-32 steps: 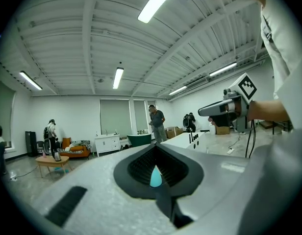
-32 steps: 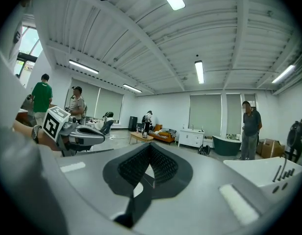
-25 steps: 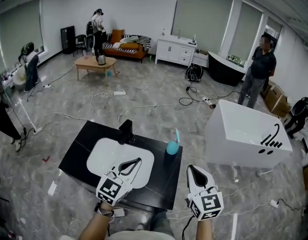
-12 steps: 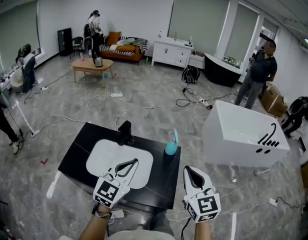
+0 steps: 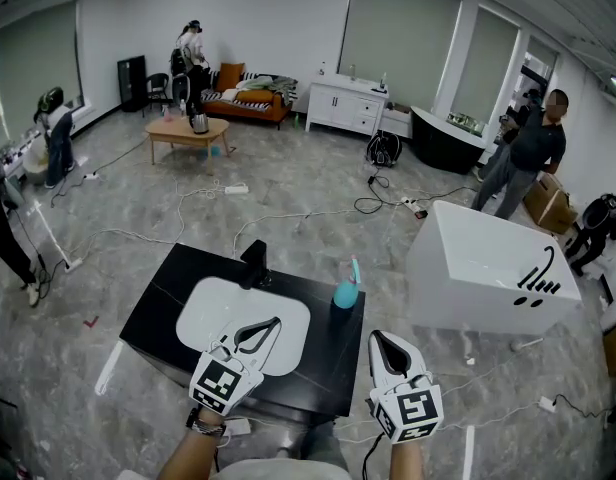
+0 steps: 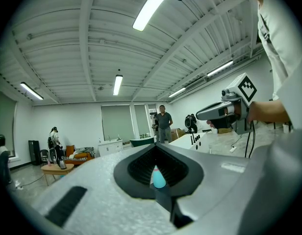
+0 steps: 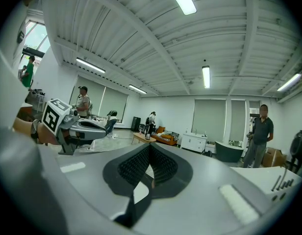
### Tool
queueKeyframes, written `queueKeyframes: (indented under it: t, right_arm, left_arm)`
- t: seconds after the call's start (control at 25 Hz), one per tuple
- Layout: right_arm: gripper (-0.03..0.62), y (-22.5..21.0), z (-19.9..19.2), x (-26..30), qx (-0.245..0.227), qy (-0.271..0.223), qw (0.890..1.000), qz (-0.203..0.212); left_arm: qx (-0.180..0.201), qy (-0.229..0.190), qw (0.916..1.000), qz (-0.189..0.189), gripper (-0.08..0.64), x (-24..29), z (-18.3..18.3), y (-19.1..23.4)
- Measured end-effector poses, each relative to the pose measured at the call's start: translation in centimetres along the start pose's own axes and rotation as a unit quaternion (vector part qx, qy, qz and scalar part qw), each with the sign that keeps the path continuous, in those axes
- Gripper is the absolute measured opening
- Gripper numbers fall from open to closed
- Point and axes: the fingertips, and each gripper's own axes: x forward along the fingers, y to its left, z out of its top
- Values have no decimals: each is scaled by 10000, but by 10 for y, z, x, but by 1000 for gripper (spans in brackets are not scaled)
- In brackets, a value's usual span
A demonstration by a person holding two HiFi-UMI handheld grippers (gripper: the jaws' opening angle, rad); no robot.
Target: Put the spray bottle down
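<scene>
A: Our right hand-held gripper point(image 5: 381, 340) slid a little. The spray bottle point(image 5: 346, 290) stayed put.
B: It stands on the worktop point(image 5: 323, 363), at eleven o'clock from that gripper. Our left hand-held gripper point(image 5: 276, 322) and the right one are clenched, empty.
A: We think the job's done. Just keep back.
B: The bottle's bottom hides behind our left jaws.

Counter layout from the near edge.
On counter point(image 5: 160, 303): basin point(image 5: 223, 313) centred, faucet point(image 5: 253, 265) behind, spray bottle point(image 5: 345, 290) right of basin; bathtub point(image 5: 468, 268) beyond, further right.
</scene>
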Motion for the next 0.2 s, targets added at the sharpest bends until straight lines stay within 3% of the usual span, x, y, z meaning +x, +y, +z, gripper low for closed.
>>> queueKeyframes:
  t: [0.2]
  right_arm:
    - [8,4,-1,3,-3,-11,10000,23]
  left_arm:
    - [-42,49,10000,6,6,-3,-5,1]
